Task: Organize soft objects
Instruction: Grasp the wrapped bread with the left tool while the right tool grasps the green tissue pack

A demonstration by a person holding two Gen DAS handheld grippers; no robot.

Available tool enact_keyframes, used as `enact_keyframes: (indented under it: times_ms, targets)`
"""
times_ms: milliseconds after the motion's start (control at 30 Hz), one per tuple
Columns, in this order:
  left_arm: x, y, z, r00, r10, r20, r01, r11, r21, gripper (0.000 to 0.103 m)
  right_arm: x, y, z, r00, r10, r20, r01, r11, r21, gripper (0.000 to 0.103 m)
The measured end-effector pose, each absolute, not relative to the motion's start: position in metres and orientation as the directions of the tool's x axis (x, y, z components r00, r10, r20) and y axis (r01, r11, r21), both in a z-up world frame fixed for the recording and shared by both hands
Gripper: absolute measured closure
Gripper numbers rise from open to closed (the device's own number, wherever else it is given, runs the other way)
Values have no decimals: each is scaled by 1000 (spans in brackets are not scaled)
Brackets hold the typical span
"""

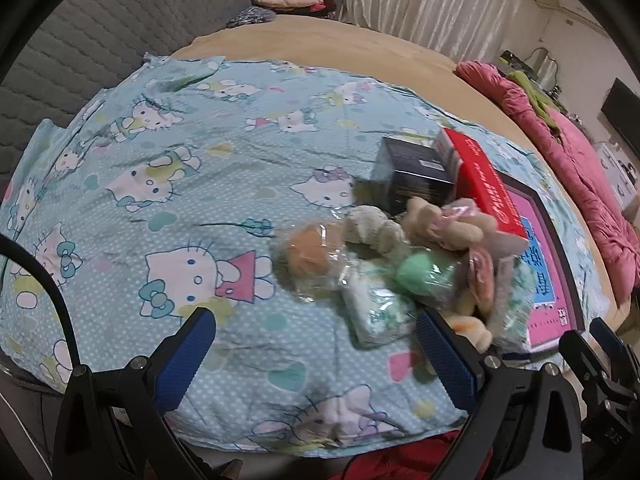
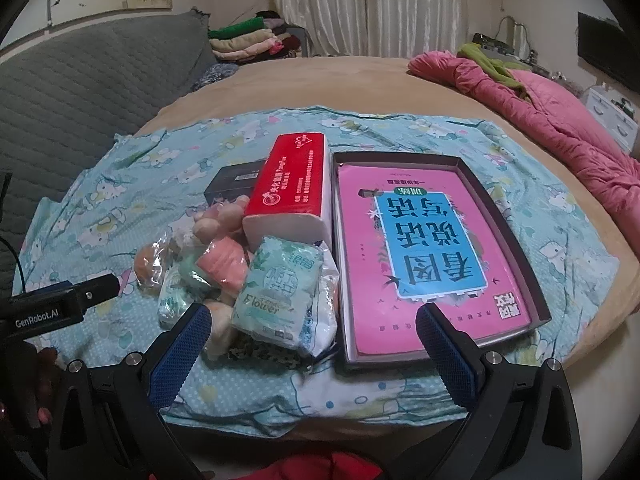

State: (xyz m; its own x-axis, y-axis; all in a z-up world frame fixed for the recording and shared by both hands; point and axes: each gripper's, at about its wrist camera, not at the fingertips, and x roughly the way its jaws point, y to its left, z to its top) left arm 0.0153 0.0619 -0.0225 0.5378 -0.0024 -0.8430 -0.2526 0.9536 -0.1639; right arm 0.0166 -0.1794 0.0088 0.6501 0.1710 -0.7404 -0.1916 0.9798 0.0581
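Soft pile [image 2: 240, 280] beyond parted right gripper [image 2: 312, 344]

The right claw [image 2: 312, 344] hangs with its blue-padded fingers [image 2: 180, 356] spread wide and nothing between them, above the near edge of a light-blue cartoon-cat printed cloth [image 2: 120, 200] laid over a tan bed [image 2: 340, 80]. On the cloth a shallow dark tray [image 2: 536, 280] holds a pink and blue book [image 2: 428, 248]. Just left of the tray, a red-topped white tissue pack [image 2: 292, 184] leans up on a heap of soft things: a pale green "Flower" tissue packet [image 2: 276, 292], a pink plush piece [image 2: 224, 264], a wrapped orange plush ball [image 2: 150, 266]. A black box [image 2: 232, 182] sits behind the heap. The left claw [image 2: 96, 292] pokes in from the left edge. A crumpled pink quilt [image 2: 560, 120] lies at far right.
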Motion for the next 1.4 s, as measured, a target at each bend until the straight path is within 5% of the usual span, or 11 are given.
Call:
enact_keyframes:
  times_ms: [300, 1000, 1167, 1300, 1400]
  targets:
    - [45, 74, -38, 535, 16, -845, -286, 944, -163, 2, 31, -167, -5, 649, 176, -740, -216, 976, 42, 0]
    - [88, 87, -75, 522, -19, -853, -286, 938, -196, 25, 61, -150, -33, 649, 111, -753, -206, 978, -34, 3]
    - [91, 86, -76, 532, -32, -846, -268, 942, -204, 31, 66, -146, -38, 649, 125, -751, -219, 975, -26, 13]
    - [94, 87, -83, 533, -88, -842, -251, 934, -256, 45, 69, -143, -41, 631, 177, -756, -268, 963, 3, 39]
    - [96, 88, -87, 529, -102, -842, -247, 931, -268, 49, 67, -143, -39, 640, 189, -745, -282, 959, 1, 44]
